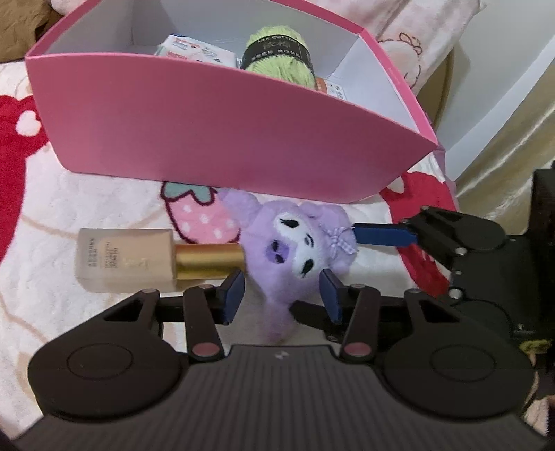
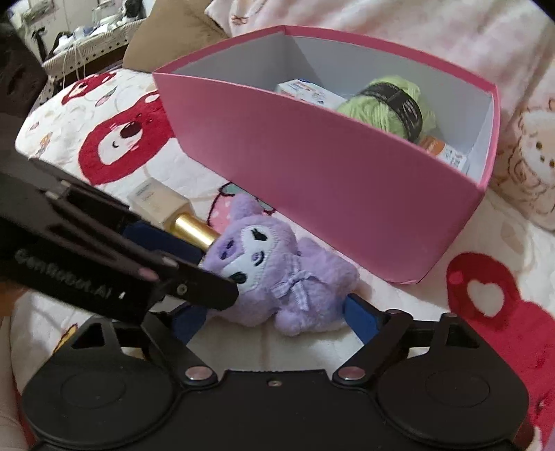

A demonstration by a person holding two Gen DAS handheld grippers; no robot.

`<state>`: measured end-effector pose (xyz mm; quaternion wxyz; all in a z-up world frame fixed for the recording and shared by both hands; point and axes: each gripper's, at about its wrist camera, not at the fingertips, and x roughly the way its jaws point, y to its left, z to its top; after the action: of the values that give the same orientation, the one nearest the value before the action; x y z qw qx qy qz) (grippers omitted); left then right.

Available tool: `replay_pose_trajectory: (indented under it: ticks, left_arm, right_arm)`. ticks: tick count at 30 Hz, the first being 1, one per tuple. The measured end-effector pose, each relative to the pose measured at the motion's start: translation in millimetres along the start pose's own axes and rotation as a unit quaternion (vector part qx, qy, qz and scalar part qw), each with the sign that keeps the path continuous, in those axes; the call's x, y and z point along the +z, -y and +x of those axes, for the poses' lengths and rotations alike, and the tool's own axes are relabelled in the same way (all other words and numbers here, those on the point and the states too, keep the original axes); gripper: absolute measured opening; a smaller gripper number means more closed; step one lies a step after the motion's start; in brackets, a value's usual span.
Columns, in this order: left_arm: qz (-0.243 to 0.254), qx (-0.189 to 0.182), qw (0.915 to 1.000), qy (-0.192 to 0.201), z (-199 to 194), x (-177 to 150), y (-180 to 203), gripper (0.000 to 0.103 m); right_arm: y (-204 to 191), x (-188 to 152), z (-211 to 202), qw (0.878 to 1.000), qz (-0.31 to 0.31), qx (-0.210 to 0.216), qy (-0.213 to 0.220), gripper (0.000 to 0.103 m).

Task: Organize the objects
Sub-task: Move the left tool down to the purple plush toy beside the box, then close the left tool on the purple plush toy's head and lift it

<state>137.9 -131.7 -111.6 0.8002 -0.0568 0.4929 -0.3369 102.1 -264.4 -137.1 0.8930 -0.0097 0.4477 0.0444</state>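
A purple plush toy [image 1: 295, 243] lies on the blanket in front of a pink box [image 1: 215, 125]. My left gripper [image 1: 281, 295] is open, its blue pads on either side of the plush's lower part. My right gripper [image 2: 277, 315] is open too, with the plush [image 2: 277, 274] between its fingers; it shows from the side in the left wrist view [image 1: 385, 234]. A beige foundation bottle with a gold cap [image 1: 138, 258] lies touching the plush's left side. The pink box [image 2: 329, 166] holds green yarn [image 2: 388, 107] and small packets.
The surface is a white blanket with red bear and strawberry prints [image 2: 118, 145]. A pillow with cartoon prints [image 2: 530, 145] lies to the right of the box. A brown cushion [image 2: 166, 31] sits behind it.
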Motion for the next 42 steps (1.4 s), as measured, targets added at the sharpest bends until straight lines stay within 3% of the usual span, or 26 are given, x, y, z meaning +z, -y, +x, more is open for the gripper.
replay_pose_trajectory:
  ticks: [6, 9, 14, 18, 23, 29, 34, 40, 42]
  left_arm:
    - [-0.018, -0.006, 0.9996, 0.021, 5.5, -3.6, -3.0, 0.046]
    - [-0.028, -0.011, 0.9992, 0.025, 4.2, -5.4, -4.8, 0.046]
    - [-0.018, -0.012, 0.9992, 0.033, -5.4, -8.4, -2.5, 0.046]
    - [-0.012, -0.020, 0.9996, 0.018, -6.4, -9.8, -2.0, 0.046]
    - [0.029, -0.008, 0.9995, 0.009, -6.0, -13.9, 4.4, 0.047]
    - [0.032, 0.018, 0.9992, -0.014, -15.6, -13.1, 5.9, 0.051]
    - [-0.033, 0.028, 0.9987, -0.028, -21.6, -24.3, -7.8, 0.056]
    - [-0.028, 0.040, 0.9985, -0.024, -15.6, -33.9, -4.2, 0.062]
    - [-0.028, 0.036, 0.9988, -0.015, -16.4, -34.7, -4.0, 0.062]
  right_arm:
    - [3.9, 2.2, 5.7, 1.000, 0.011, 0.017, 0.012, 0.093]
    - [-1.4, 2.2, -1.3, 1.000, 0.000, 0.006, 0.008, 0.086]
    - [-11.0, -1.6, -16.2, 1.000, 0.011, 0.011, -0.019, 0.084]
    - [-27.0, -8.3, -25.3, 0.999, 0.014, 0.010, -0.049, 0.083]
    - [-38.2, -12.0, -39.5, 0.996, 0.048, 0.042, -0.058, 0.083]
    - [-56.6, -19.5, -58.6, 0.999, -0.017, 0.011, -0.030, 0.083]
    - [-43.2, -17.7, -53.9, 0.999, -0.031, -0.015, 0.008, 0.089]
    - [-40.8, -13.1, -17.9, 0.998, -0.060, -0.017, -0.029, 0.089]
    - [-35.8, -14.0, -18.8, 0.999, -0.042, -0.005, -0.023, 0.079]
